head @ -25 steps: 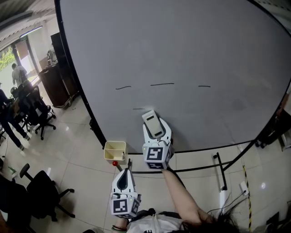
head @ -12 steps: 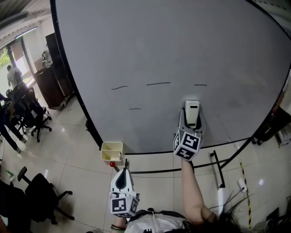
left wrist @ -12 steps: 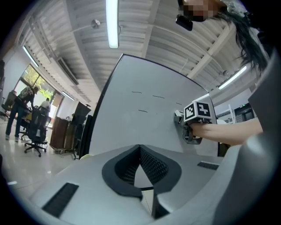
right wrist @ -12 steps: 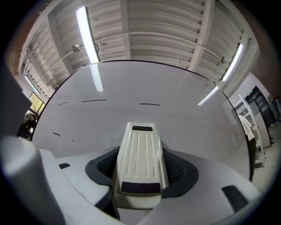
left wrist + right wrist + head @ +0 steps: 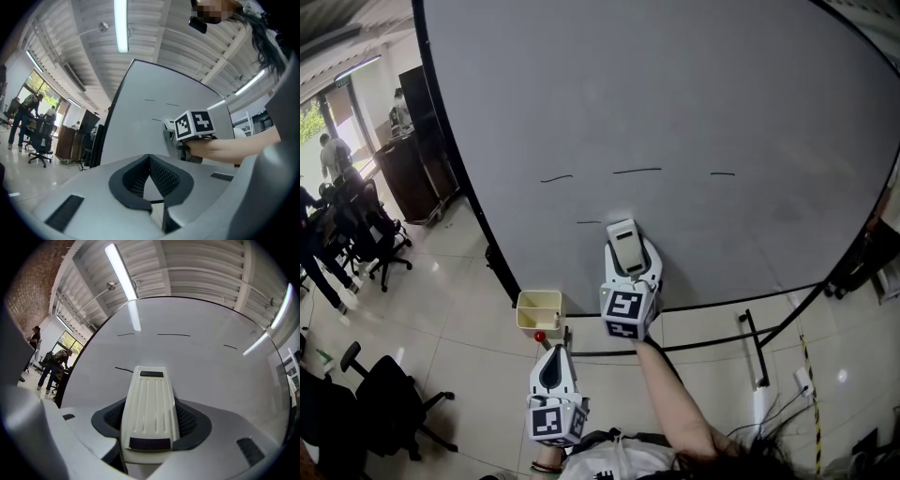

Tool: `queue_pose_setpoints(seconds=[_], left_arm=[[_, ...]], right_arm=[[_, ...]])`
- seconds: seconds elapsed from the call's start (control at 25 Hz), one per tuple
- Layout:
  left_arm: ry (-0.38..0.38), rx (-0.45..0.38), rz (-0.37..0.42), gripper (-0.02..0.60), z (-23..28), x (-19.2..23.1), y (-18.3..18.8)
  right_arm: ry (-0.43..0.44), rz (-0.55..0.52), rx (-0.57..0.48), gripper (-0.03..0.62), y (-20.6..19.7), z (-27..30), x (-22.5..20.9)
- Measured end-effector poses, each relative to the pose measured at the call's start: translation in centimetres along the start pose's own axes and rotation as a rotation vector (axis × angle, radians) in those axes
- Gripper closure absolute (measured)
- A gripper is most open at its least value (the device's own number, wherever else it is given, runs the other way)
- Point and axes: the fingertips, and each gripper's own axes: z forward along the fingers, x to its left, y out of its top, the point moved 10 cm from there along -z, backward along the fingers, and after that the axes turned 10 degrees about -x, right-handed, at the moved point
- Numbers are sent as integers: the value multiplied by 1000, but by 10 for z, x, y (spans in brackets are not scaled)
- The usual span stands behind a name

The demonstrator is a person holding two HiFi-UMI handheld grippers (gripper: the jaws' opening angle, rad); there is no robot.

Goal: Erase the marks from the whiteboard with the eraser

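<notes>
The whiteboard (image 5: 694, 103) bears several short black dashes: three in a row (image 5: 637, 171) and one lower (image 5: 588, 222). My right gripper (image 5: 628, 258) is shut on the white ribbed eraser (image 5: 624, 245), which is held against the board just right of the lower dash. In the right gripper view the eraser (image 5: 149, 408) lies between the jaws of the right gripper (image 5: 150, 420), with the lower dash (image 5: 123, 369) up to its left. My left gripper (image 5: 551, 373) hangs low, away from the board, shut and empty. In the left gripper view its jaws (image 5: 150, 176) meet in a point.
A cream cup (image 5: 538, 311) with a red ball (image 5: 538, 336) under it hangs at the board's lower left corner. The board's black stand (image 5: 755, 352) runs along the tiled floor. Office chairs (image 5: 389, 394), people (image 5: 319, 244) and a dark cabinet (image 5: 417, 169) stand at the left.
The right gripper swept the eraser right along the board's lower part, then back left to beside the lower dash. All dashes still show. The left gripper stayed put.
</notes>
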Motion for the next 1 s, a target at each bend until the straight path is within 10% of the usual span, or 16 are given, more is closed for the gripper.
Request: queue_pose_setpoints(seconds=[0.28,0.64,1.0], left_arm=[[-27,28,4,586,-11,3,-1],[-156,53,3,586,-54,-51,-6],[-201,106,-5,586,-174,-139,-3]], right_arm=[[70,72,35,316,7,-38,-19],[116,240,279,313,-50,-236,-44],[164,249,335,318,-13,-394,-56]])
